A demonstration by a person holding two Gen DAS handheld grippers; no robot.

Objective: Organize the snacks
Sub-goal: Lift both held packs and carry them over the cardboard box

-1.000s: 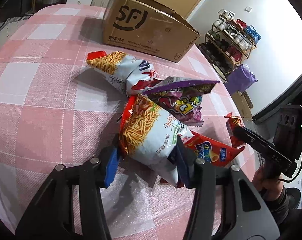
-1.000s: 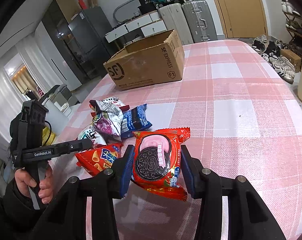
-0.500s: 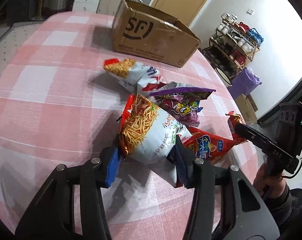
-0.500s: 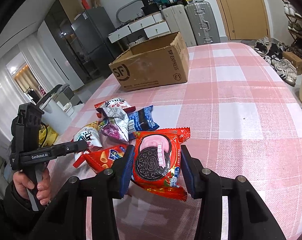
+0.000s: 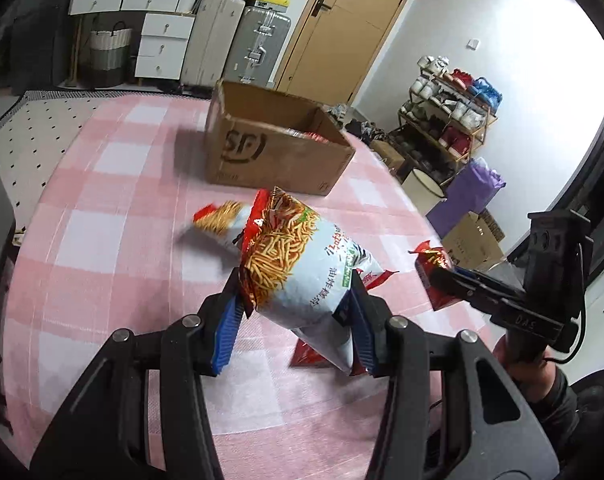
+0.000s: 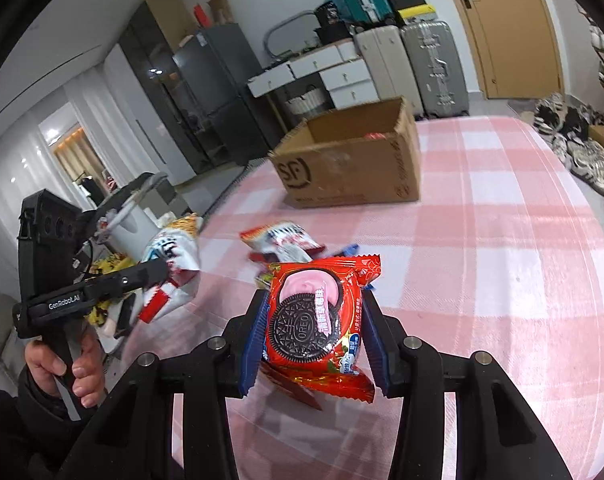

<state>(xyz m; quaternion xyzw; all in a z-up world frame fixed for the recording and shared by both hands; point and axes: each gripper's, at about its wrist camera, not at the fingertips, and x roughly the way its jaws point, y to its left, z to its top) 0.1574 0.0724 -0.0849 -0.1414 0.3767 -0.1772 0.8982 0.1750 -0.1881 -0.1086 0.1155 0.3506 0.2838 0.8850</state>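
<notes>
My left gripper [image 5: 293, 316] is shut on a white and orange fries snack bag [image 5: 302, 264] and holds it up off the table. My right gripper [image 6: 316, 336] is shut on a red Oreo pack [image 6: 316, 316], also lifted. An open SF cardboard box [image 5: 269, 148] stands at the far side of the pink checked table; it also shows in the right wrist view [image 6: 350, 160], with something red inside. Other snack bags [image 6: 285, 240] lie on the table between the grippers and the box. The left gripper with its bag shows in the right wrist view [image 6: 169, 268].
The round table [image 6: 502, 240] has a pink checked cloth. A second fries bag [image 5: 217, 220] lies in front of the box. Suitcases, drawers, a door and a shoe rack stand beyond the table.
Both grippers have risen and tilted up with their snacks. The fries bag has come off the table. The box now appears closer and more centred in both views.
</notes>
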